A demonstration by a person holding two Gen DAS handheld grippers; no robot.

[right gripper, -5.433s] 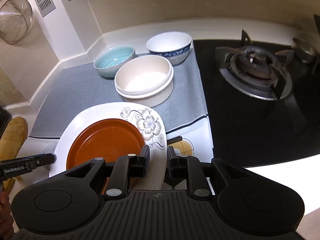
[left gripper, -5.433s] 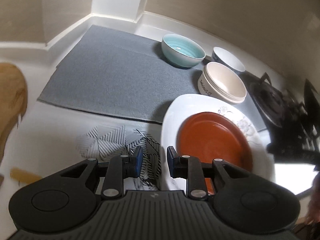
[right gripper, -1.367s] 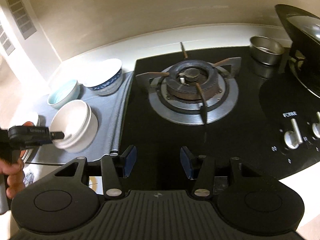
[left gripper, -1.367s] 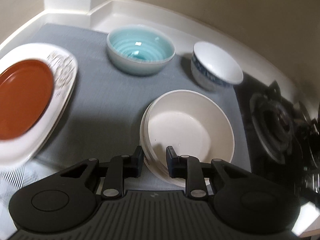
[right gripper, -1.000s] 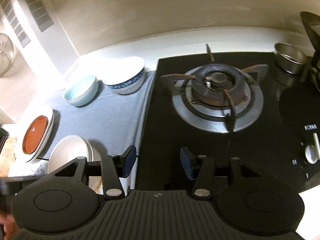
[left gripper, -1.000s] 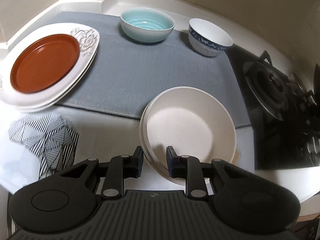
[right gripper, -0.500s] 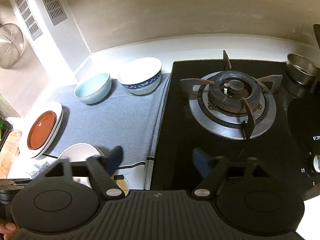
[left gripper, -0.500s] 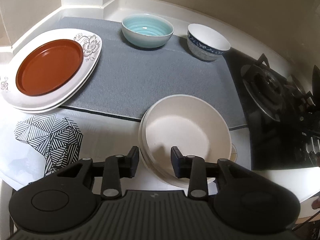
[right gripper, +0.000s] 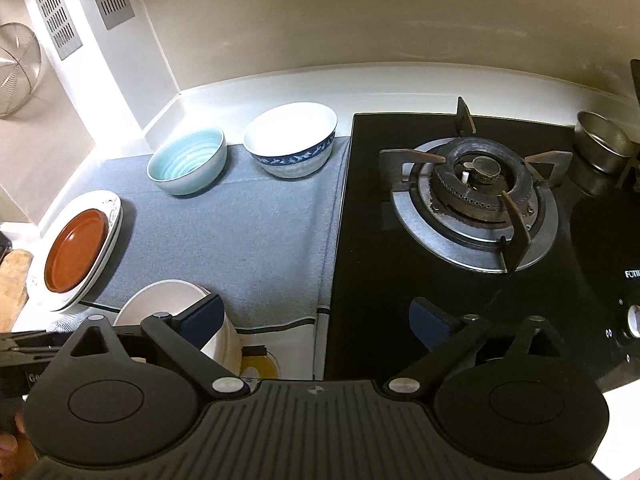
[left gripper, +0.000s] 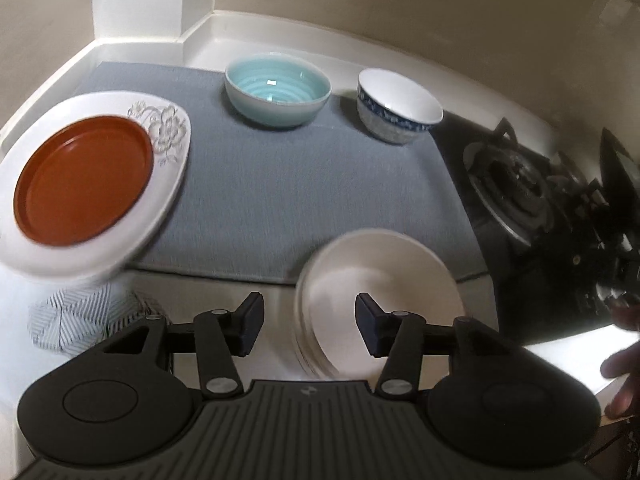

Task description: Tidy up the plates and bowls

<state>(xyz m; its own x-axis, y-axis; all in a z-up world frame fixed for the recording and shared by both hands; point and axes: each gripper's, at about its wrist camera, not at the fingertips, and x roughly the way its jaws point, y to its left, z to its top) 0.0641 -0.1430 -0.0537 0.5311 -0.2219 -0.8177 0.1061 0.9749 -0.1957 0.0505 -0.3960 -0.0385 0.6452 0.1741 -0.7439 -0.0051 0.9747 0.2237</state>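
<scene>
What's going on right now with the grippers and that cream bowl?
Left gripper open, off the cream bowl. Right gripper open, empty. Bowl sits at the grey mat's front edge. Nothing in the way.

left gripper (left gripper: 310,330) jaws apart, right gripper (right gripper: 316,326) — jaws wide

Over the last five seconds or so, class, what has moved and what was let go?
The cream bowl went from the grey mat to the counter's front edge, and the left claw opened off it. The right claw opened wider. The plates shifted left. The teal bowl and blue-patterned bowl stayed.
</scene>
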